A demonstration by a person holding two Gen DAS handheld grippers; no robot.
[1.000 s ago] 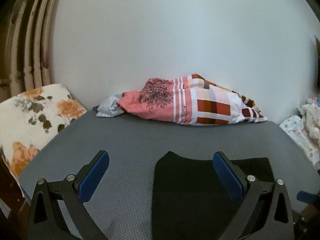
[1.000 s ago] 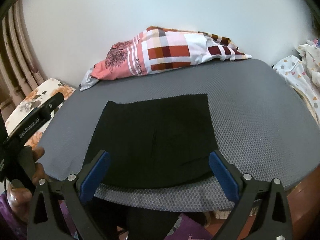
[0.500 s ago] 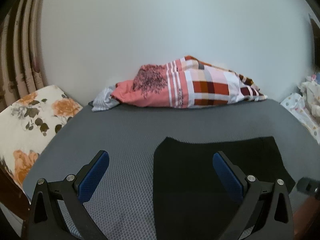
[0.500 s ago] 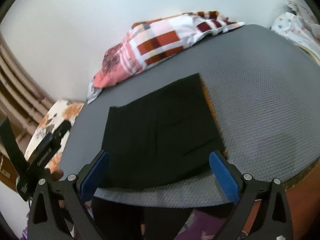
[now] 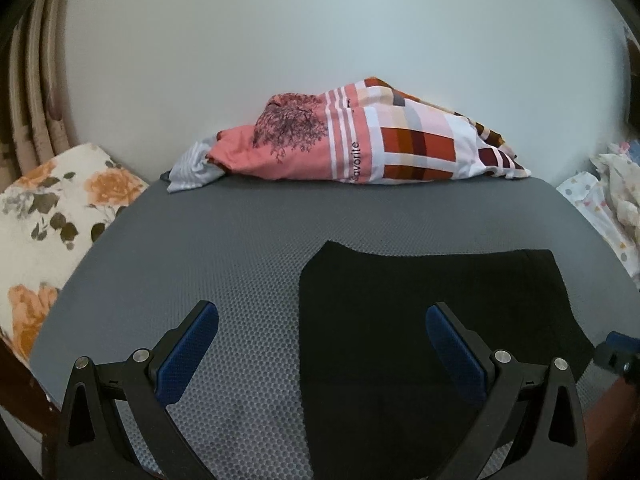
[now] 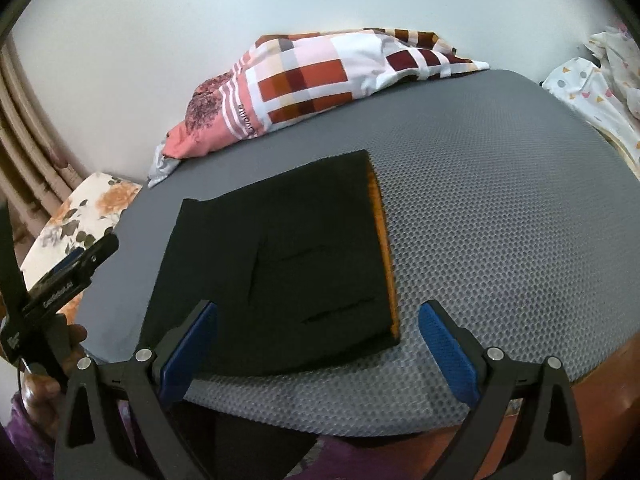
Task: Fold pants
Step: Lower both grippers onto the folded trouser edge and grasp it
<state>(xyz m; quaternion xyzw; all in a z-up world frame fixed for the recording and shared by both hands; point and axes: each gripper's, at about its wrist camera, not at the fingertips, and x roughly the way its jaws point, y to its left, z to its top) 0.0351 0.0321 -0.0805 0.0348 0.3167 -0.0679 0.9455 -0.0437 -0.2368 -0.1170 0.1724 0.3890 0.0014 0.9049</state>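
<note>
The black pants (image 6: 288, 272) lie flat as a folded rectangle on the grey mesh mat (image 6: 500, 216), with an orange strip along their right edge. They also show in the left wrist view (image 5: 432, 320). My left gripper (image 5: 322, 348) is open and empty, hovering above the mat at the pants' left edge. My right gripper (image 6: 318, 350) is open and empty, above the pants' near edge. The left gripper also shows at the left of the right wrist view (image 6: 60, 276), held in a hand.
A patterned pink and red checked pillow (image 5: 360, 148) lies at the back of the mat against the white wall. A floral cushion (image 5: 52, 220) sits left. White dotted cloth (image 6: 592, 92) lies right. The mat's near edge (image 6: 360, 412) drops off to brown wood.
Both views have shifted: the right gripper swung, tilted and settled back over the pants' near edge. The left gripper rose slightly. The pants have not moved.
</note>
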